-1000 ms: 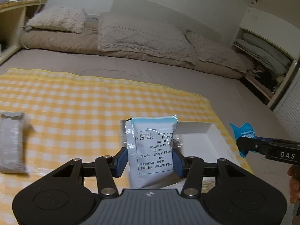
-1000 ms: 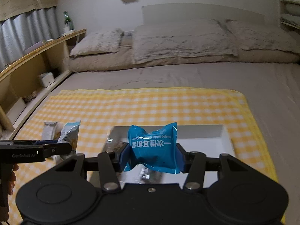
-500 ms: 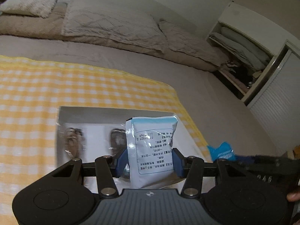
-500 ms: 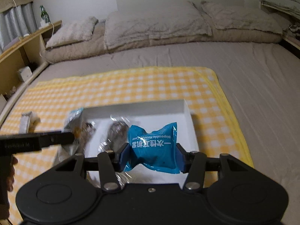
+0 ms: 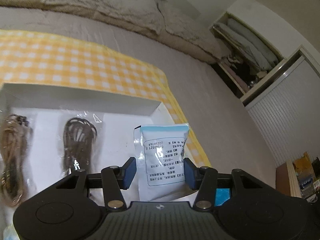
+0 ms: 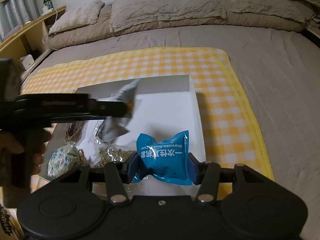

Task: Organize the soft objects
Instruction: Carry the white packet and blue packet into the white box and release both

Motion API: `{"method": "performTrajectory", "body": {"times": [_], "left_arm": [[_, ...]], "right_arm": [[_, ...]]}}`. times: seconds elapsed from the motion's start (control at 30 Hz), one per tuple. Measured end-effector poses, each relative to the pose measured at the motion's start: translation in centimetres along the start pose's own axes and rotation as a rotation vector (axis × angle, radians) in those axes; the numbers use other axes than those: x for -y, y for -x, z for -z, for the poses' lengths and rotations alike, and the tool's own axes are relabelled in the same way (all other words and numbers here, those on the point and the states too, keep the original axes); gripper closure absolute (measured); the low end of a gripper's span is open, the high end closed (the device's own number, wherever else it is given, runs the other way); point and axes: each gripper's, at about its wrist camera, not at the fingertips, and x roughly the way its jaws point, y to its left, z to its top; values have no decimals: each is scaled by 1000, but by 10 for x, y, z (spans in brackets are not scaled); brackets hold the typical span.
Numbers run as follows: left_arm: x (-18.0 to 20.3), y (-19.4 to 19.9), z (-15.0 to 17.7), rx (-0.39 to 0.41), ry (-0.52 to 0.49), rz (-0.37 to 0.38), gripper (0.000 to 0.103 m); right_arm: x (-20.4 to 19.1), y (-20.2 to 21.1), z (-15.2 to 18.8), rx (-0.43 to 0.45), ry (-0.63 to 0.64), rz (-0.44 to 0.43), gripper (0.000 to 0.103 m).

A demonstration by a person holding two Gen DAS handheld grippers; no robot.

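My left gripper (image 5: 159,170) is shut on a white and pale-blue printed packet (image 5: 163,158), held upright over the right part of a white open box (image 5: 84,102). In the right wrist view the left gripper (image 6: 122,108) reaches in from the left with that packet (image 6: 120,116) above the box (image 6: 166,84). My right gripper (image 6: 163,169) is shut on a blue "Disposable Headset Cover" packet (image 6: 164,158) above the box's near right corner.
The box holds clear bags of brown cords (image 5: 78,138), a second cord bundle (image 5: 10,152) and a floral pouch (image 6: 64,158). It sits on a yellow checked cloth (image 6: 220,104) on a grey bed. Pillows (image 6: 166,12) lie at the far end. Shelves (image 5: 246,46) stand to the right.
Both grippers have moved forward and down over the box with their packets. The left gripper has swung right, so the box now fills its lower view.
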Motion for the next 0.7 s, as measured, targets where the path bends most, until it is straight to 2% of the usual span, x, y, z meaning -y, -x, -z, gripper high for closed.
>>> {"method": "performTrajectory", "body": {"times": [0.1,0.27,0.37,0.47,0.7], "left_arm": [[-4,-13,-6,-19,-45,-25,51],[-26,-38,-6,-47,20,-20,51],[-32,-50,-4,-73,-5,-66,51],[-34,-51,-6,-50,-10,-78,51],[-49,-33,-10,-4,30,-206,51]], "right_arm": [[2,-2,1,-6,-1,-13,51],[4,-7,3,-22,4,-23,51],[4,-11,3,-35,2,-26,51],[3,-13,2,-41,6,-38,51],[1,-19,3,-67,22,-40,51]]}}
